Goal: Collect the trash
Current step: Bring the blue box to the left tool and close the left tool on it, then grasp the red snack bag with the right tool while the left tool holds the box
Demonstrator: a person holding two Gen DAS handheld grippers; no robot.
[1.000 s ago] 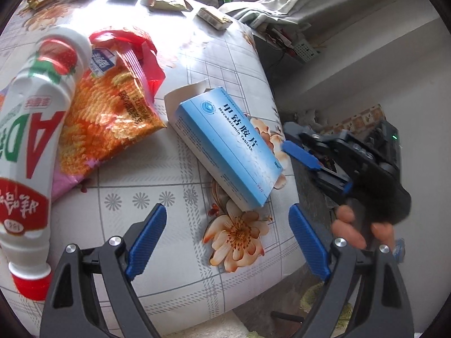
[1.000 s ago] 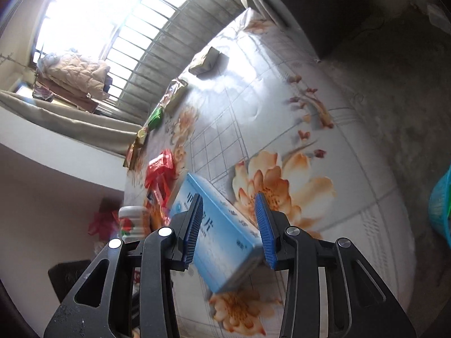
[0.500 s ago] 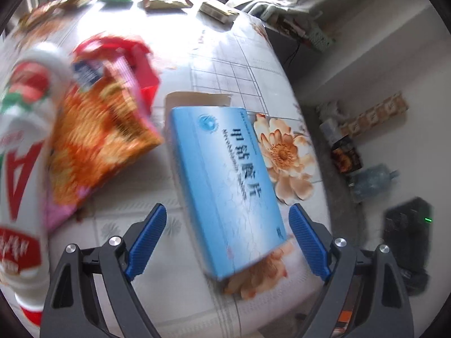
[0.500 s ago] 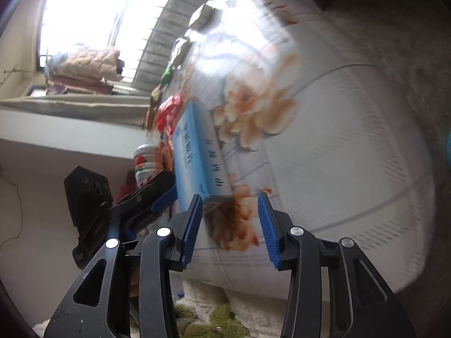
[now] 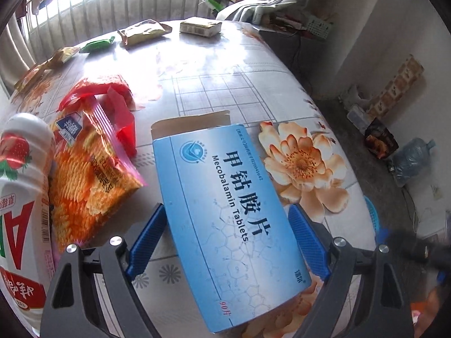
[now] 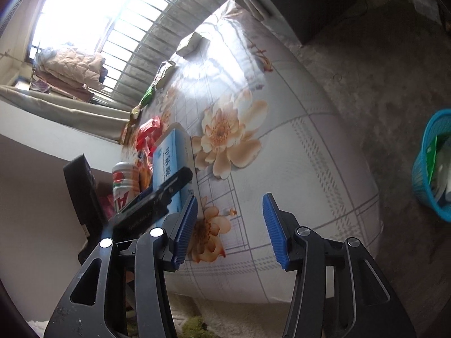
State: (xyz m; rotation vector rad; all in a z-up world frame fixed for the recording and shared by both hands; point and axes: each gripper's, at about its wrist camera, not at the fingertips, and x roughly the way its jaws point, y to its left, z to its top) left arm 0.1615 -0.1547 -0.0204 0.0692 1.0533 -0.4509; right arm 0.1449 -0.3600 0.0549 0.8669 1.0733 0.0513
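A blue tablet box (image 5: 234, 211) lies flat on the flowered tablecloth (image 5: 220, 90) with its brown end flap open. My left gripper (image 5: 227, 239) straddles the box's near half. Its jaws are wide and the blue pads sit beside the long edges without visibly squeezing. In the right wrist view the same box (image 6: 169, 155) lies to the left under the black left gripper. My right gripper (image 6: 229, 228) hovers over bare cloth near the table's front edge. Its jaws are opening with nothing between them.
An orange snack bag (image 5: 87, 174) and a strawberry drink bottle (image 5: 19, 197) lie left of the box. Several wrappers and a small carton (image 5: 200, 26) line the far edge. A blue basket (image 6: 431, 169) holding trash stands on the floor to the right.
My left gripper swung over the blue box, which now lies between its fingers. My right gripper drew back off the box toward the right and its jaws widened.
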